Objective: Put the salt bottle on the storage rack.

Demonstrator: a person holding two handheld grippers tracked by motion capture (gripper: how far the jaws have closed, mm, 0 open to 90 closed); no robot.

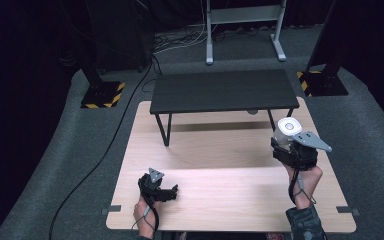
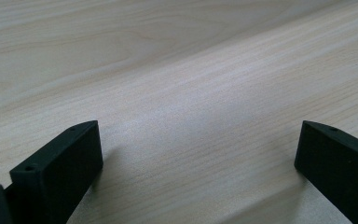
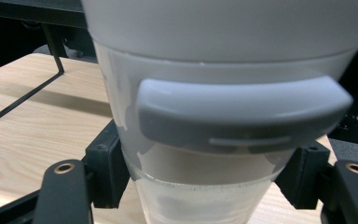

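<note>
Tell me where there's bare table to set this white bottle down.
The widest bare patch of the wooden table lies between the left gripper and the right gripper, which holds the white bottle. The strip in front of the black shelf is bare too. Under the shelf it is tighter, hemmed by its legs.

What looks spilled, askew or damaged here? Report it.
Nothing stands out. The right gripper holds the white-lidded cup upright, with no spill on the wooden table; the left gripper rests open.
</note>
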